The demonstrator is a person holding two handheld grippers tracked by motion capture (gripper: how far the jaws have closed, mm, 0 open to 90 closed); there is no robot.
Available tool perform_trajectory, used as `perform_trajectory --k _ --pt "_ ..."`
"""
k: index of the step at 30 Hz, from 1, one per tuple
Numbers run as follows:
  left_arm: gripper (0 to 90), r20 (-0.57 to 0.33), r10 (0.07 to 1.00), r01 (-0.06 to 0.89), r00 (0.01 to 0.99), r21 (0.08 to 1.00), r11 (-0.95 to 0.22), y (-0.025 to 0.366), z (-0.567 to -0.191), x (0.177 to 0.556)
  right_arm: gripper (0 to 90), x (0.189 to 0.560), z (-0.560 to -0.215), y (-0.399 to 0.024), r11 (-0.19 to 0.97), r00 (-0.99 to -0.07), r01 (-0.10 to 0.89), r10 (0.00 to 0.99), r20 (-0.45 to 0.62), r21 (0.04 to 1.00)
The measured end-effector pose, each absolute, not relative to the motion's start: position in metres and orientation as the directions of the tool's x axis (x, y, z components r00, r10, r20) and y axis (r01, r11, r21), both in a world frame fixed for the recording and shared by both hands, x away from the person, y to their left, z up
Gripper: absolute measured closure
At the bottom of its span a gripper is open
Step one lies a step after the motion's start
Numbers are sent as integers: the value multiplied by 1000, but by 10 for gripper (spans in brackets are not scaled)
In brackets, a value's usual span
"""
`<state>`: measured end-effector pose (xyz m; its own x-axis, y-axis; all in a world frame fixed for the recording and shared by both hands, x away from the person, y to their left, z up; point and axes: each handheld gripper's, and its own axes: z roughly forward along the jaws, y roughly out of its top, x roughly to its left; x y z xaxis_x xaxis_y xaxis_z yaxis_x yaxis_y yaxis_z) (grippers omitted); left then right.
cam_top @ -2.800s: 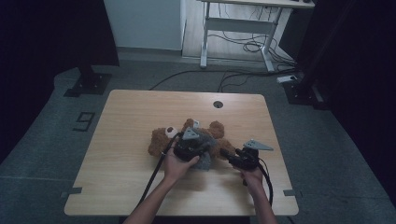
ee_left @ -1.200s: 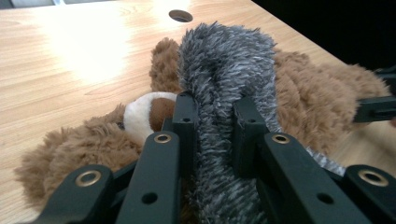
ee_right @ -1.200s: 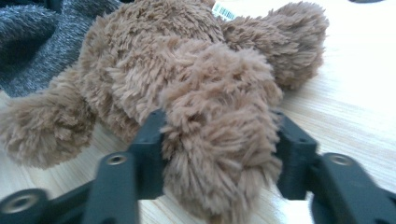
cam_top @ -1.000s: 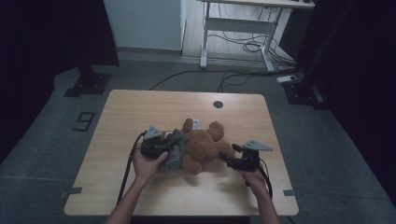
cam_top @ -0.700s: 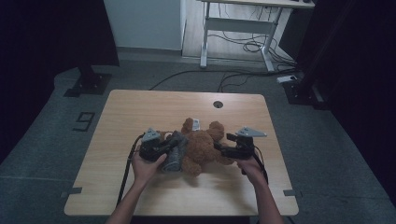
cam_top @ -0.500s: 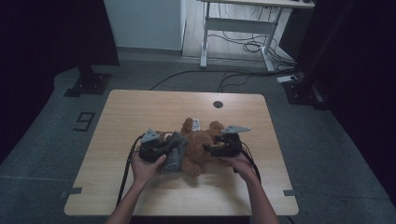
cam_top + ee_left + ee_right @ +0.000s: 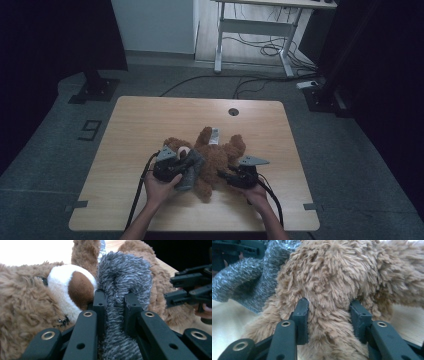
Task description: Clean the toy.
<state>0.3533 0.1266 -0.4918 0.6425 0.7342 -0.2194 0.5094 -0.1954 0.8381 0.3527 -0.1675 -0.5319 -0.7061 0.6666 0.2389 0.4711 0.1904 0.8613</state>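
A brown teddy bear (image 7: 212,157) lies on its back near the middle of the wooden table (image 7: 150,120), just in front of the person's hands. A grey fuzzy cloth (image 7: 192,167) is draped over the bear's chest beside its white muzzle (image 7: 72,287). The left gripper (image 7: 175,167) pinches a fold of this cloth; in the left gripper view the pads press into the grey pile from both sides. The right gripper (image 7: 227,176) has just been closing, and its jaws now squeeze a furry limb of the bear, which bulges between them. Which limb it is cannot be made out. No container is on the table. The cloth's lower end is cut off below the jaws.
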Motion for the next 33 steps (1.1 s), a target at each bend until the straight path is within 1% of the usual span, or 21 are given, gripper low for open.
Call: perform_trajectory --k 3,6,9,11,14,16,17,19,24,26,29,30,33 --pt "755 -207 736 513 645 831 -215 120 -481 357 586 352 -534 -168 175 -701 460 673 235 870" --pt "754 -190 715 480 673 848 -227 105 -465 355 588 350 -536 -169 173 -708 447 669 229 877" --pt "753 -138 699 427 702 866 -258 80 -451 354 587 347 -537 -169 176 -708 432 673 212 884" --pt "751 -119 682 405 722 872 -276 60 -446 355 585 347 -537 -169 172 -706 432 675 213 885" --pt "746 -83 672 388 736 866 -317 33 -446 359 583 346 -537 -169 171 -706 427 676 210 888" --pt "743 -63 680 396 730 851 -346 22 -453 366 583 345 -537 -170 174 -705 428 678 207 887" --pt "743 -68 684 402 727 849 -343 20 -457 369 583 345 -537 -170 172 -703 427 681 206 888" --pt "743 -77 688 404 721 854 -328 23 -461 372 584 346 -538 -171 165 -700 430 681 212 888" --pt "750 -59 710 400 702 858 -324 45 -461 371 586 345 -538 -171 189 -716 418 671 193 889" --pt "752 -56 734 413 677 854 -316 58 -459 373 586 345 -538 -170 192 -717 415 671 190 889" --pt "754 -27 781 430 624 846 -315 82 -459 375 586 345 -538 -171 193 -718 417 669 191 888" --pt "754 -36 789 435 613 849 -299 92 -460 375 586 345 -538 -171 194 -719 416 668 190 888" --pt "755 -100 795 448 598 865 -228 119 -459 373 585 345 -538 -171 202 -726 411 662 185 889"
